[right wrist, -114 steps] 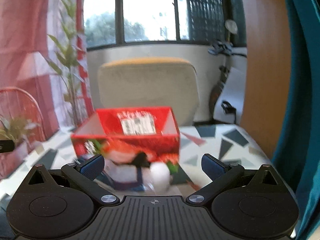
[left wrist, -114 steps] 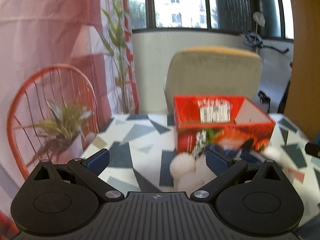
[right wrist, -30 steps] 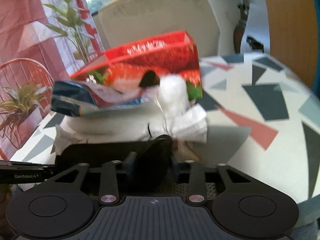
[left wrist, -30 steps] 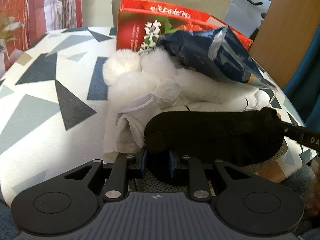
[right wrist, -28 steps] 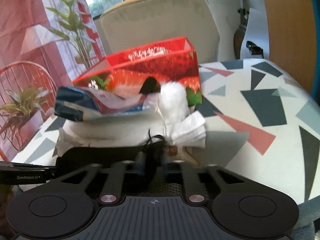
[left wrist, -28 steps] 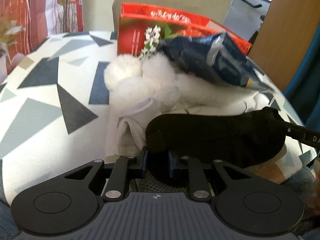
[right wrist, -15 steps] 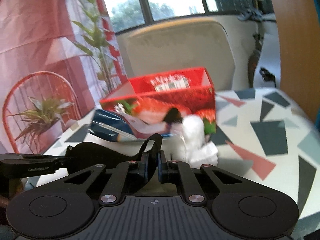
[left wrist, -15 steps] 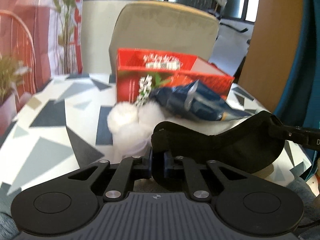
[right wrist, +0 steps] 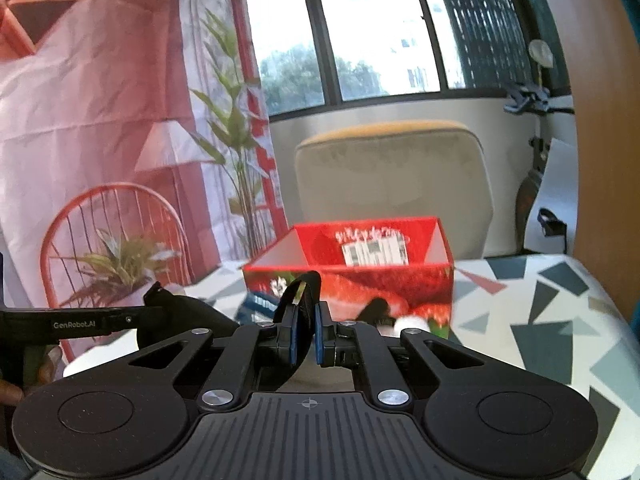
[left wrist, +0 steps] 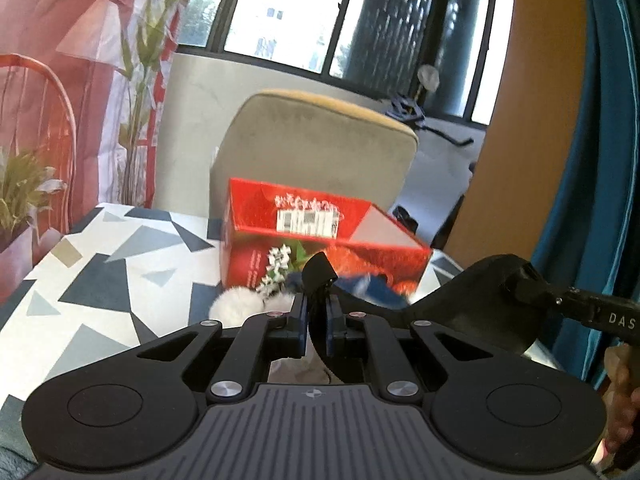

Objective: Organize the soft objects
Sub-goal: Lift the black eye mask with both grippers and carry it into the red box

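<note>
Black fabric, a sleep mask (left wrist: pixel 472 304), spans my grippers: left gripper (left wrist: pixel 316 322) and right gripper (right wrist: pixel 306 330) each pinch an end. The red box (left wrist: pixel 320 240) sits beyond on the table (left wrist: pixel 120 264).

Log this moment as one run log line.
left gripper: shut on black eye mask | right gripper: shut on other end | mask: held above table | red box: open, behind
</note>
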Demonstrator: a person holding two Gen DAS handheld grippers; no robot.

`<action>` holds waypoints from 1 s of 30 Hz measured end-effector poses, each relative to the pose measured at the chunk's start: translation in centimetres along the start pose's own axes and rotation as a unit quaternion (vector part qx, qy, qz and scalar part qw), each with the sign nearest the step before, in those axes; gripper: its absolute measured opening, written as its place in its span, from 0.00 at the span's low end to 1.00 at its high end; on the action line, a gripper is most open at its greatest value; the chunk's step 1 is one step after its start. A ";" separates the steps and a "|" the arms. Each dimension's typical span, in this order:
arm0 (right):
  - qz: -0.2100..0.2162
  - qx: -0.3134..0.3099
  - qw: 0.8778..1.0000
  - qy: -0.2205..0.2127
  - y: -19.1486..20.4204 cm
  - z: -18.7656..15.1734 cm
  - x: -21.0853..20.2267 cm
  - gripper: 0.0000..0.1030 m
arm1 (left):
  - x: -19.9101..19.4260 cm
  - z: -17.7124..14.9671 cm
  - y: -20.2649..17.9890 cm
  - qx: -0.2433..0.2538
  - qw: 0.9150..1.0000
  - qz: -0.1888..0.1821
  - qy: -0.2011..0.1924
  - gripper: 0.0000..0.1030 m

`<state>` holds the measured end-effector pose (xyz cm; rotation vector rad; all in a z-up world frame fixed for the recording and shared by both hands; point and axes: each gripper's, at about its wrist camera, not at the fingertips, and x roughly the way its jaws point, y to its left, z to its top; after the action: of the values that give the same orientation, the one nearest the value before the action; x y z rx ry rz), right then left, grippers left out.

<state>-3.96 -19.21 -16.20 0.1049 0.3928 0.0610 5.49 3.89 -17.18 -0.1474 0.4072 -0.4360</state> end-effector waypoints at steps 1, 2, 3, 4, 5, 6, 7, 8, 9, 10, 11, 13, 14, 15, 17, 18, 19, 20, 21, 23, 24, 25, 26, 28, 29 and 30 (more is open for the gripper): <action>0.001 -0.001 1.000 -0.004 0.0 0.3 -0.1 0.07 | -0.1 0.3 0.1 -0.006 1.000 -0.002 -0.003 0.09; 0.002 -0.001 1.000 -0.008 0.1 0.6 -0.2 0.07 | -0.3 0.5 0.2 -0.011 1.000 -0.005 -0.006 0.09; 0.003 -0.003 1.000 -0.011 0.2 0.9 -0.3 0.07 | -0.3 0.8 0.2 -0.015 1.000 -0.007 -0.009 0.09; 0.004 -0.005 1.000 -0.015 0.2 1.2 -0.4 0.07 | -0.4 1.0 0.3 -0.016 1.000 -0.007 -0.011 0.09; 0.004 -0.006 1.000 -0.017 0.3 1.5 -0.4 0.07 | -0.5 1.1 0.3 -0.015 1.000 -0.007 -0.012 0.09; 0.004 -0.008 1.000 -0.018 0.3 1.7 -0.4 0.07 | -0.5 1.3 0.2 -0.014 1.000 -0.007 -0.013 0.09; 0.004 -0.010 1.000 -0.018 0.3 1.9 -0.3 0.07 | -0.5 1.6 0.1 -0.012 1.000 -0.005 -0.014 0.09; 0.003 -0.012 1.000 -0.019 0.3 2.1 -0.2 0.07 | -0.5 1.8 0.2 -0.010 1.000 -0.004 -0.016 0.09; 0.004 -0.013 1.000 -0.019 0.3 2.3 -0.1 0.07 | -0.5 2.0 0.3 -0.010 1.000 -0.004 -0.018 0.09; 0.005 -0.012 1.000 -0.019 0.2 2.6 0.1 0.07 | -0.5 2.3 0.3 -0.009 1.000 -0.004 -0.019 0.09; 0.005 -0.011 1.000 -0.020 0.1 2.9 0.2 0.07 | -0.5 2.6 0.3 -0.008 1.000 -0.003 -0.021 0.09; 0.007 -0.009 1.000 -0.020 -0.2 3.6 0.6 0.07 | -0.4 3.3 0.4 -0.008 1.000 -0.002 -0.026 0.09; 0.009 -0.006 1.000 -0.019 -0.3 3.9 0.8 0.07 | -0.3 3.7 0.5 -0.009 1.000 -0.001 -0.028 0.09; 0.011 -0.004 1.000 -0.017 -0.6 4.3 1.1 0.07 | -0.2 4.1 0.5 -0.007 0.999 0.000 -0.031 0.09; 0.014 -0.003 1.000 -0.014 -0.9 5.0 1.7 0.07 | 0.2 5.0 0.5 0.002 0.999 0.004 -0.038 0.09; 0.015 -0.003 1.000 -0.011 -1.1 5.4 2.2 0.07 | 0.5 5.4 0.4 0.007 0.999 0.007 -0.040 0.09; 0.017 -0.004 1.000 -0.008 -1.4 5.9 2.7 0.07 | 1.0 5.9 0.4 0.012 0.999 0.011 -0.042 0.09; 0.019 -0.003 1.000 -0.004 -1.6 6.4 3.4 0.07 | 1.4 6.3 0.4 0.014 0.999 0.014 -0.043 0.09; 0.020 -0.003 1.000 0.000 -1.8 6.8 4.1 0.07 | 2.0 6.9 0.4 0.015 0.999 0.018 -0.043 0.09; 0.020 -0.008 1.000 0.008 -2.1 7.7 5.6 0.07 | 3.3 7.9 0.5 0.016 0.999 0.025 -0.042 0.09; 0.019 -0.013 1.000 0.013 -2.4 8.2 6.6 0.07 | 4.1 8.5 0.5 0.020 0.998 0.032 -0.041 0.09; 0.019 -0.015 1.000 0.016 -2.5 8.7 7.5 0.07 | 4.9 9.0 0.5 0.025 0.998 0.039 -0.042 0.09; 0.020 -0.015 0.999 0.020 -2.7 9.2 8.5 0.07 | 5.6 9.4 0.5 0.030 0.998 0.043 -0.043 0.09; 0.018 -0.012 0.999 0.025 -3.6 10.1 10.7 0.07 | 7.2 10.1 0.4 0.043 0.997 0.054 -0.042 0.09; 0.017 -0.010 0.999 0.026 -3.9 10.4 11.6 0.07 | 8.2 10.5 0.4 0.049 0.996 0.060 -0.040 0.09; 0.013 -0.008 1.000 0.027 -4.4 10.8 12.9 0.07 | 9.2 10.8 0.5 0.053 0.996 0.065 -0.037 0.09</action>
<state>12.22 -23.49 -11.64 0.0936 0.4448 0.0932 17.78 0.90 -10.72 -0.0336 0.3180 -0.3220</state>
